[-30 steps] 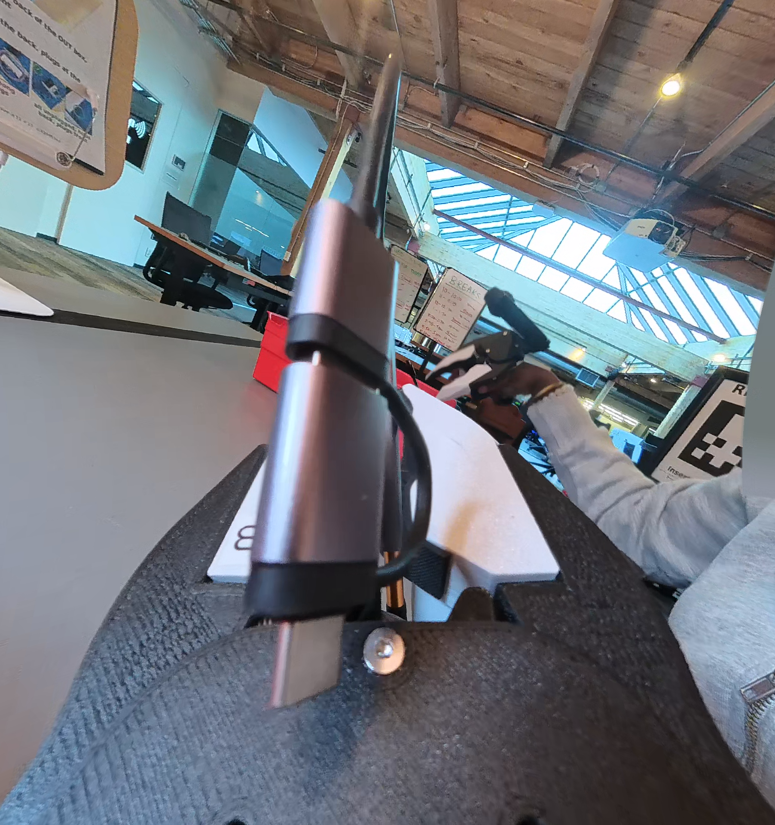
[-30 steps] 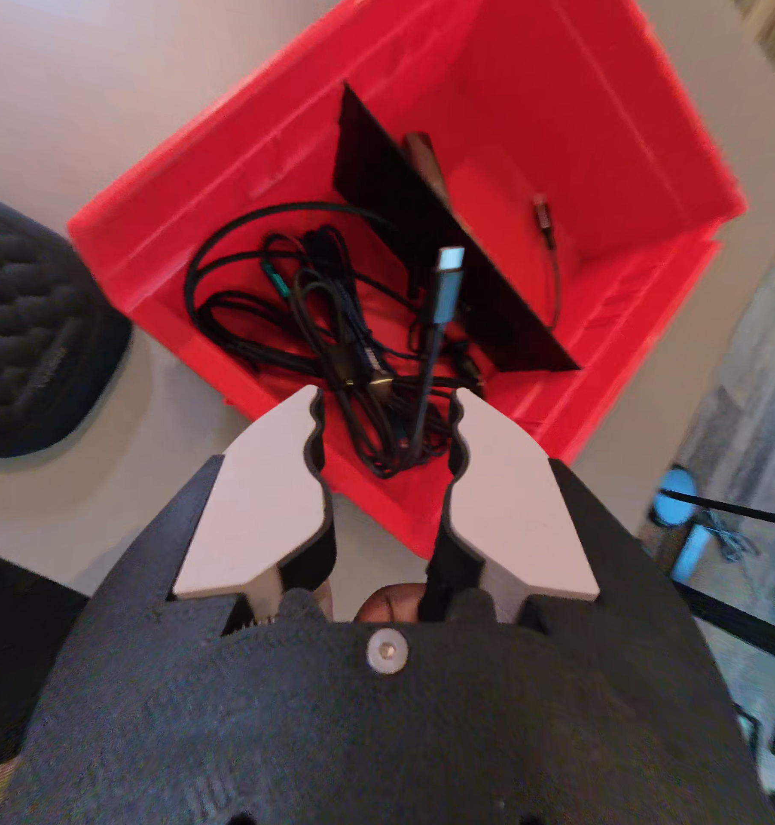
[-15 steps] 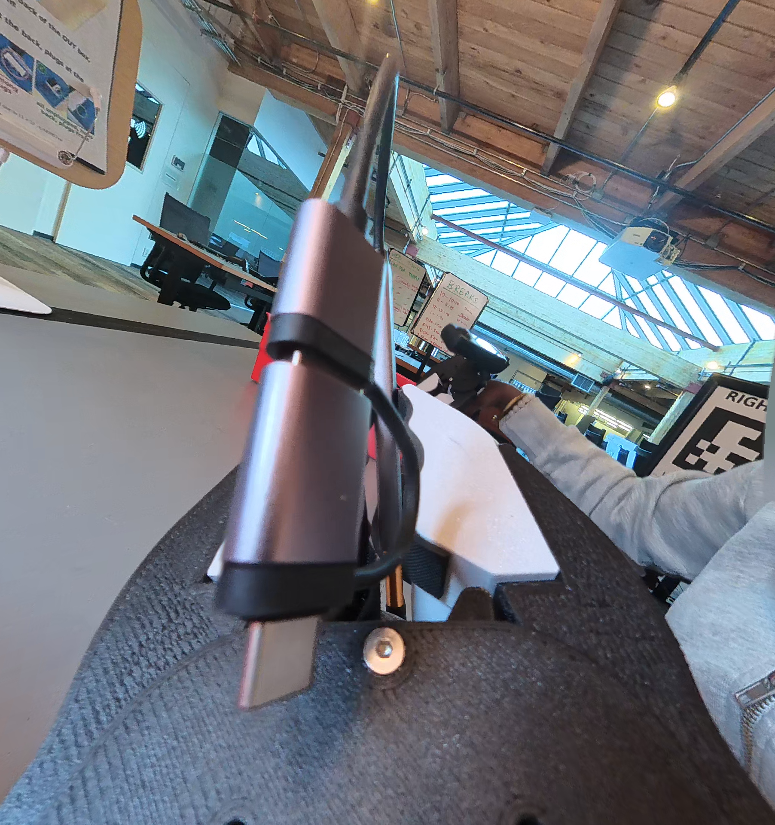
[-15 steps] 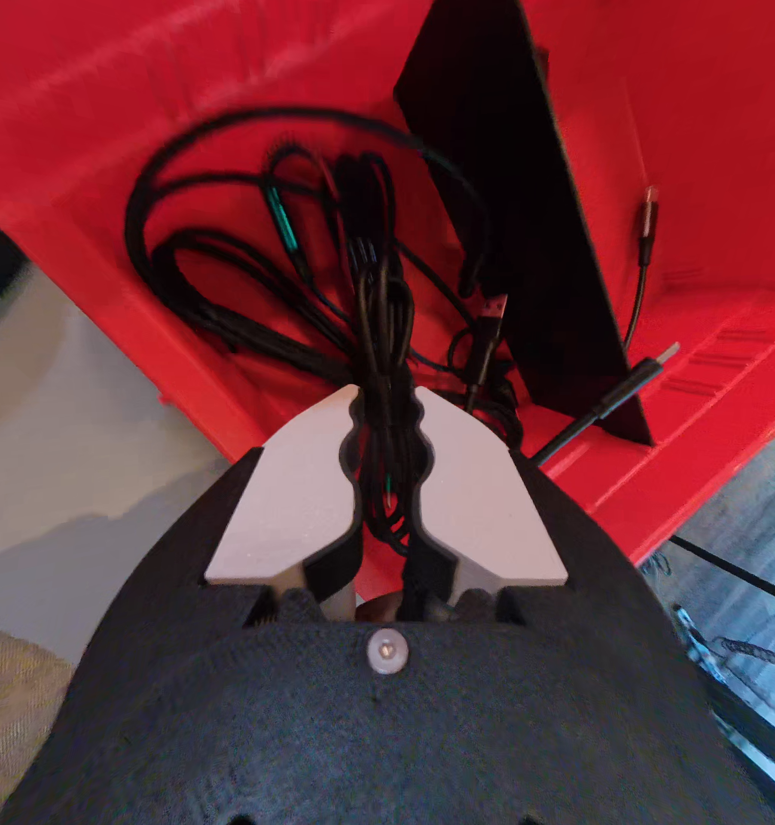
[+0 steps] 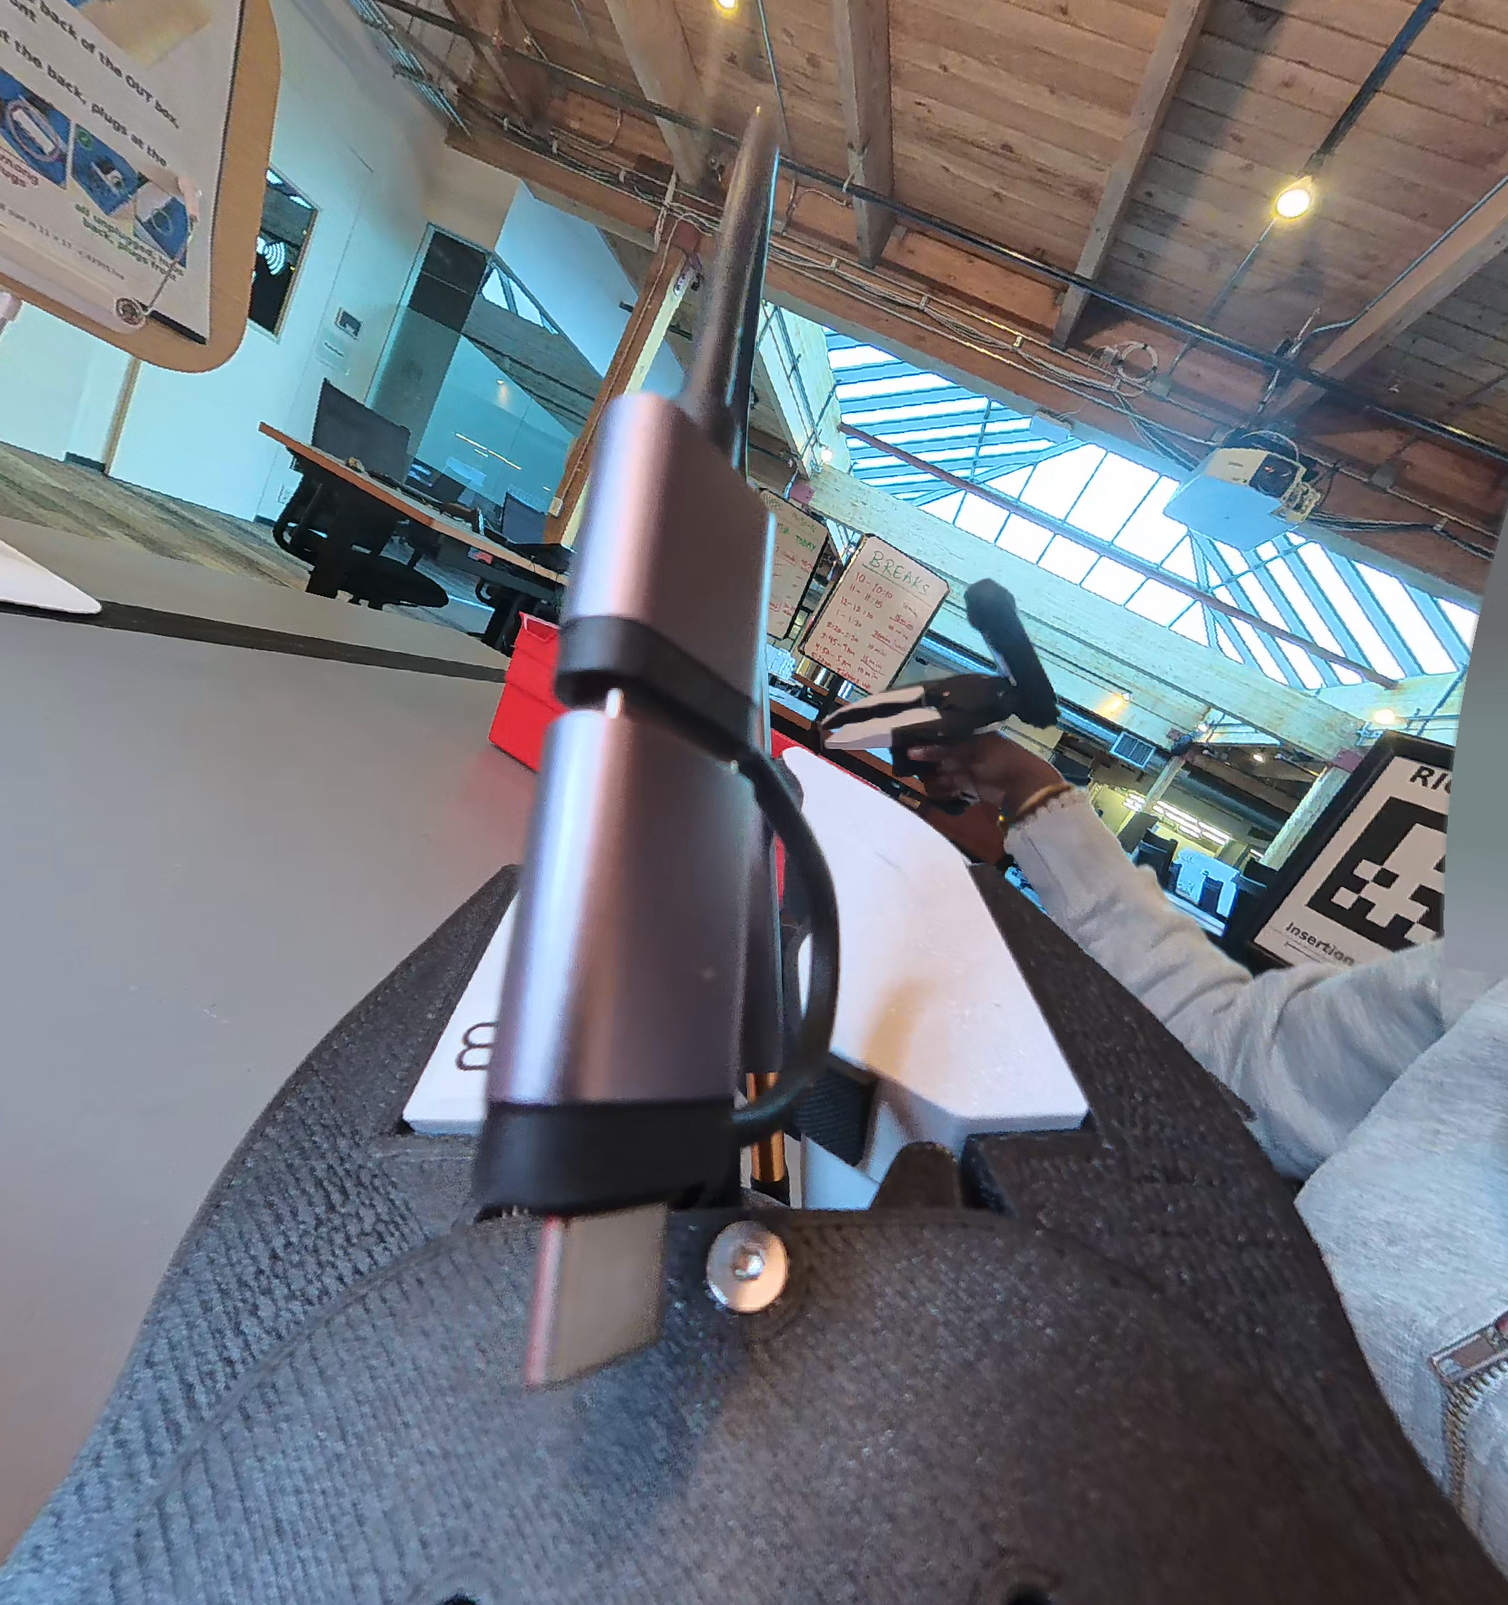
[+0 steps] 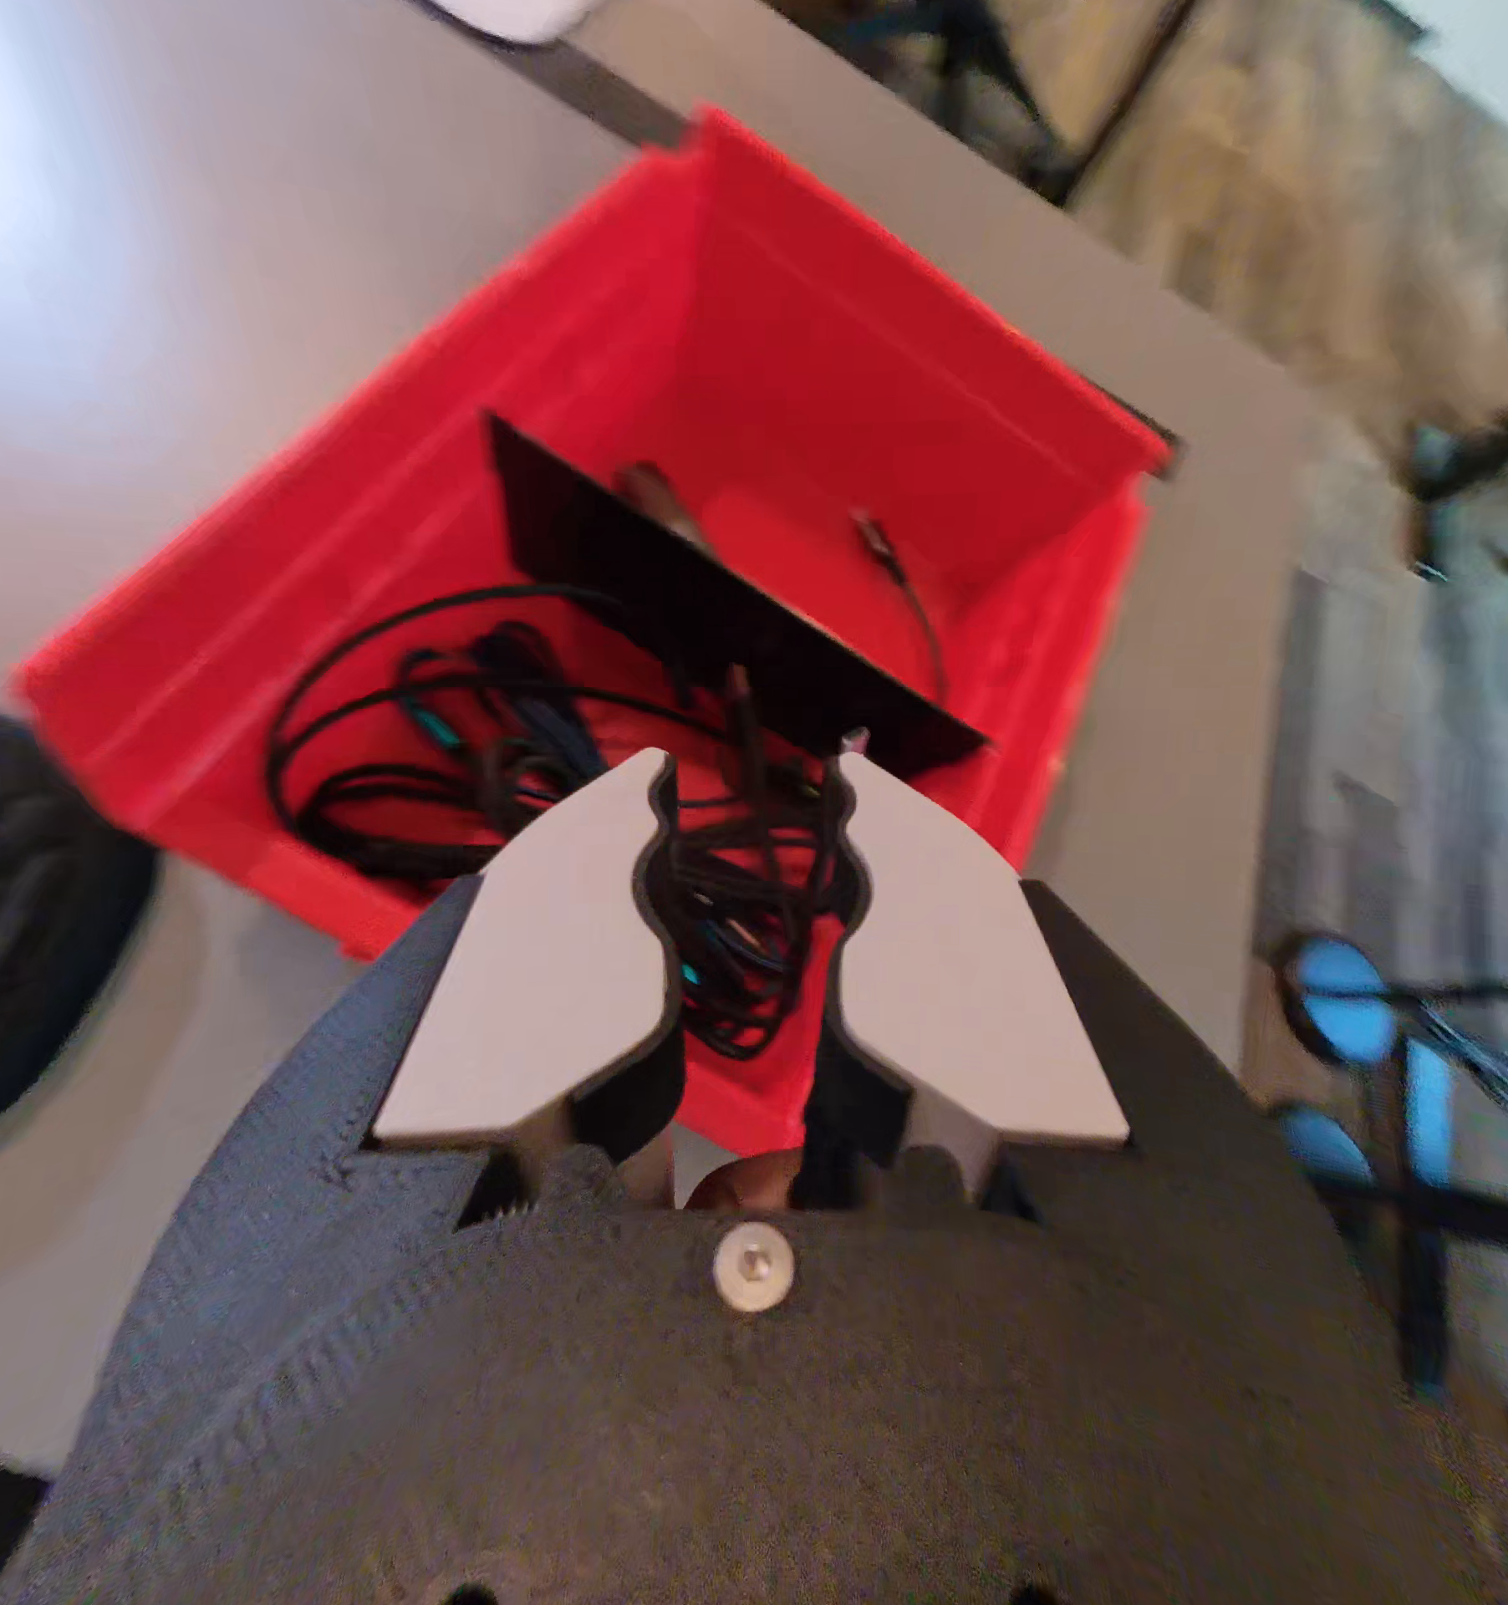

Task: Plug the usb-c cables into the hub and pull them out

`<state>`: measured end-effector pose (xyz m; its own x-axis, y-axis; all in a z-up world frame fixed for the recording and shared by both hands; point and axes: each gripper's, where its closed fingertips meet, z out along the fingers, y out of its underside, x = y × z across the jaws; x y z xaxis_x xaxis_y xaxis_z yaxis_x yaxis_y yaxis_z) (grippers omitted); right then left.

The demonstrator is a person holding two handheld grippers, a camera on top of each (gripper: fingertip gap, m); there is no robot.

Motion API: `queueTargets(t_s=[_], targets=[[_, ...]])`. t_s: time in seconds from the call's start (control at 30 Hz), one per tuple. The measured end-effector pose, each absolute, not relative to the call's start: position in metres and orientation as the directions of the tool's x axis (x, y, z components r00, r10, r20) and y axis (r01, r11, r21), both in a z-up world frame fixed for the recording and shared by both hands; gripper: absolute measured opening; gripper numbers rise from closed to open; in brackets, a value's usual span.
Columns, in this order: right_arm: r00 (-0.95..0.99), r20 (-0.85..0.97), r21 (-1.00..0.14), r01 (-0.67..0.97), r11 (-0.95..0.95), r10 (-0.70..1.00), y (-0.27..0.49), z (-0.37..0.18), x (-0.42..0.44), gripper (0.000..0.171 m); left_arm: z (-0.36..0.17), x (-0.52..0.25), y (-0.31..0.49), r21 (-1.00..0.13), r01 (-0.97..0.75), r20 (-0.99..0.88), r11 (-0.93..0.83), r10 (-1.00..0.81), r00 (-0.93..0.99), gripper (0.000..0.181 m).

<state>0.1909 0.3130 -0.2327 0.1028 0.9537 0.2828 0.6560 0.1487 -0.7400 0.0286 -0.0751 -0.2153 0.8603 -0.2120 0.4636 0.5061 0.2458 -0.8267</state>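
Note:
My left gripper [image 5: 733, 782] is shut on a grey metal USB hub [image 5: 638, 912] and holds it upright, with its short black cable looping to the right. My right gripper [image 6: 750, 773] hovers over a red bin [image 6: 386, 538] and is closed on a tangled bundle of black USB-C cables [image 6: 733, 921]. Part of the bundle trails down into the bin's near compartment. The right gripper also shows far off in the left wrist view [image 5: 855, 725], above the bin [image 5: 525, 703].
A black divider [image 6: 690, 608] splits the bin. One loose cable [image 6: 898, 582] and a dark device [image 6: 655, 495] lie behind it. A black textured case [image 6: 21, 912] sits left of the bin on the grey table [image 6: 212, 260]. A grey sleeve [image 5: 1211, 999] and a marker board [image 5: 1384, 868] are at right. Spacing between my two grippers at the tips: around 45 cm. From my right tips it is roughly 20 cm to the black textured case [image 6: 21, 912]; from my left, 30 cm.
My right gripper went down into the bin, closed on the cable bundle, and has now risen back above the bin. The left gripper still holds the hub, only shifting slightly.

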Motion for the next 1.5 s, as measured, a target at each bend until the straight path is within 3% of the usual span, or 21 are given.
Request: queueTargets(t_s=[0.17, 0.23, 0.33, 0.47, 0.6, 0.73, 0.83, 0.97, 1.07, 1.2, 1.33, 1.5], targets=[[0.292, 0.354, -0.839, 0.518, 0.165, 0.888, 0.317, -0.220, 0.204, 0.020, -0.215, 0.029, -0.076, -0.827, 0.504, 0.461, 0.250, -0.213, 0.862, 0.008], [0.431, 0.278, -0.900, 0.429, 0.076, 0.859, 0.325, -0.213, 0.211, 0.003, -0.215, 0.029, -0.075, -0.825, 0.507, 0.464, 0.249, -0.214, 0.860, 0.008], [0.551, 0.173, -0.923, 0.379, -0.060, 0.817, 0.342, -0.219, 0.210, 0.000, -0.215, 0.030, -0.075, -0.824, 0.511, 0.466, 0.243, -0.223, 0.856, 0.008], [0.490, 0.176, -0.856, 0.504, -0.112, 0.854, 0.342, -0.248, 0.187, 0.000, -0.215, 0.030, -0.075, -0.823, 0.510, 0.464, 0.248, -0.222, 0.857, 0.008], [0.452, 0.280, -0.709, 0.692, -0.135, 0.847, 0.350, -0.287, 0.177, 0.000, -0.215, 0.029, -0.075, -0.820, 0.517, 0.470, 0.246, -0.226, 0.853, 0.008], [0.431, 0.334, -0.616, 0.773, -0.151, 0.838, 0.358, -0.307, 0.175, 0.000, -0.215, 0.029, -0.075, -0.819, 0.519, 0.471, 0.245, -0.228, 0.852, 0.008], [0.431, 0.298, -0.655, 0.741, -0.146, 0.852, 0.348, -0.300, 0.169, 0.000, -0.214, 0.028, -0.076, -0.813, 0.526, 0.477, 0.251, -0.232, 0.848, 0.009], [0.426, 0.165, -0.830, 0.547, -0.108, 0.889, 0.309, -0.257, 0.150, 0.013, -0.206, 0.021, -0.084, -0.723, 0.618, 0.541, 0.308, -0.303, 0.784, 0.009], [0.258, 0.042, -0.953, 0.300, -0.038, 0.965, 0.243, -0.211, 0.125, 0.026, -0.199, 0.013, -0.093, -0.642, 0.676, 0.576, 0.361, -0.354, 0.737, 0.009], [-0.189, -0.086, -0.995, 0.060, -0.076, 0.978, 0.108, -0.180, 0.099, 0.027, -0.196, 0.012, -0.096, -0.605, 0.704, 0.587, 0.371, -0.390, 0.710, 0.010], [-0.527, -0.264, -0.964, 0.162, -0.209, 0.808, -0.014, -0.205, 0.079, 0.029, -0.188, 0.019, -0.099, -0.602, 0.694, 0.543, 0.394, -0.436, 0.718, 0.008], [-0.642, -0.357, -0.933, 0.284, -0.223, 0.679, -0.114, -0.239, 0.054, 0.030, -0.181, 0.024, -0.104, -0.586, 0.701, 0.512, 0.407, -0.484, 0.709, 0.008]])
